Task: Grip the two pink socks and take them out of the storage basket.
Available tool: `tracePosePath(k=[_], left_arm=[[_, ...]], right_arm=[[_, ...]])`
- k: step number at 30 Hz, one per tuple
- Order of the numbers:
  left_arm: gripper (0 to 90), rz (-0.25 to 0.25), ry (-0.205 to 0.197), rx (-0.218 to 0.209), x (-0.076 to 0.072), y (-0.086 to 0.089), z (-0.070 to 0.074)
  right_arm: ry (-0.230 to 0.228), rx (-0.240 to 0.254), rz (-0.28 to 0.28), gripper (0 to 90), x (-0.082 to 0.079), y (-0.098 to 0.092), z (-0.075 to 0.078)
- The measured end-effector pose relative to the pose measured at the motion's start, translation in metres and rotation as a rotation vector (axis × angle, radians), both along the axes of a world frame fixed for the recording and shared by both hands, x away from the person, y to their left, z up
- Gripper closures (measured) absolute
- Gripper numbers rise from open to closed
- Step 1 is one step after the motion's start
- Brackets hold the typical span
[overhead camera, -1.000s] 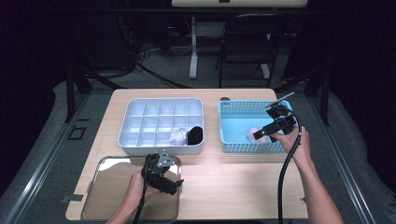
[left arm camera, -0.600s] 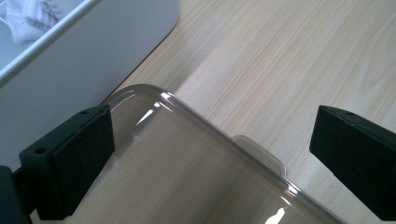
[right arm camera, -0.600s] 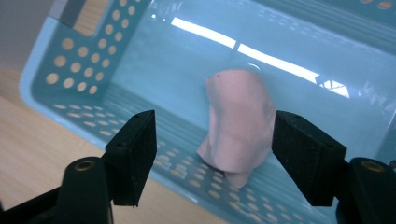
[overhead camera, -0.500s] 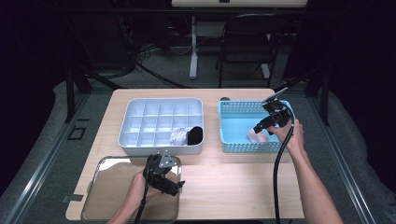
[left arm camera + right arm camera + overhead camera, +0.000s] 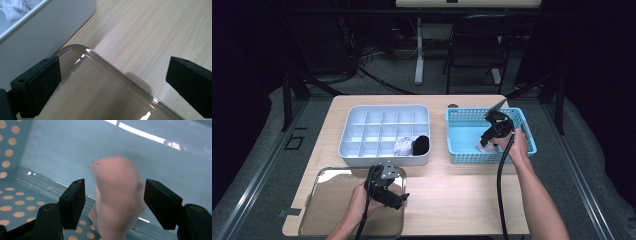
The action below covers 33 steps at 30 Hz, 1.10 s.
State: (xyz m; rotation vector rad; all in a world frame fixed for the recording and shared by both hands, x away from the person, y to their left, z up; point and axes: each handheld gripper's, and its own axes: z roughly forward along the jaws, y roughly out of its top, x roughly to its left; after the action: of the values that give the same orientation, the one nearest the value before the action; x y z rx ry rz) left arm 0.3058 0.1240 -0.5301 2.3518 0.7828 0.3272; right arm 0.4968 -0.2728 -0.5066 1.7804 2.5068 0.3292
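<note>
A pale pink soft thing (image 5: 117, 175) stands on the floor of the blue basket (image 5: 517, 120), also seen in the high view (image 5: 480, 147). My right gripper (image 5: 114, 195) reaches down into the basket with the pink thing between its jaws, which have just been closing. A gap shows at the left pad (image 5: 76, 200), and the right pad sits close to the thing's edge. My left gripper (image 5: 113, 72) is open over a corner of the clear tray (image 5: 100, 100), with nothing held. In the high view it sits at the tray's right side (image 5: 388, 192).
A white divided box (image 5: 362, 117) stands left of the basket, with a white cloth item (image 5: 403, 146) and a black item (image 5: 421, 145) in its front compartments. Its wall (image 5: 45, 27) is close to my left gripper. Bare wood (image 5: 452, 195) lies between the hands.
My right gripper has come down and leftward into the blue basket, around the pink thing, and its jaws stand narrower. The left hand has stayed put.
</note>
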Motion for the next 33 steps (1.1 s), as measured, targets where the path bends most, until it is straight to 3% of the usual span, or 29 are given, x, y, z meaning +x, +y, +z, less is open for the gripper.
tracePosePath(k=[4,10,14,15,18,21,23,24,31,33], left_arm=[[0.2,0.002,0.003,-0.007,0.0,0.0,0.0],[0.2,0.002,0.003,-0.003,0.0,-0.001,0.001],[0.2,0.005,0.001,-0.004,0.0,-0.001,0.001],[0.2,0.003,0.002,-0.006,0.0,-0.001,0.001],[0.2,0.003,0.003,-0.006,0.0,-0.001,0.001],[0.2,0.001,0.002,-0.006,0.0,-0.002,0.001],[0.2,0.0,0.002,-0.006,0.0,-0.002,0.001],[0.2,0.0,0.002,-0.005,0.0,-0.002,0.001],[0.2,-0.001,0.005,-0.004,0.0,-0.003,0.001],[0.2,-0.005,0.005,0.0,0.0,-0.003,0.001]], right_arm=[[0.038,-0.036,-0.001,38.5,0.001,0.003,-0.008],[0.05,-0.067,-0.023,60.7,0.0,0.001,-0.008],[0.029,-0.053,-0.041,69.3,-0.003,-0.001,-0.005],[0.012,-0.031,-0.052,70.8,-0.004,-0.002,-0.004],[-0.024,-0.009,-0.063,73.4,-0.007,-0.005,0.0],[-0.016,-0.015,-0.045,75.3,-0.009,-0.007,0.007],[-0.046,0.004,-0.063,76.3,-0.011,-0.006,0.009],[-0.037,0.0,-0.045,76.5,-0.011,-0.007,0.013],[-0.09,0.027,-0.052,77.6,-0.013,-0.008,0.028],[-0.083,0.025,-0.04,77.6,-0.012,-0.009,0.033]])
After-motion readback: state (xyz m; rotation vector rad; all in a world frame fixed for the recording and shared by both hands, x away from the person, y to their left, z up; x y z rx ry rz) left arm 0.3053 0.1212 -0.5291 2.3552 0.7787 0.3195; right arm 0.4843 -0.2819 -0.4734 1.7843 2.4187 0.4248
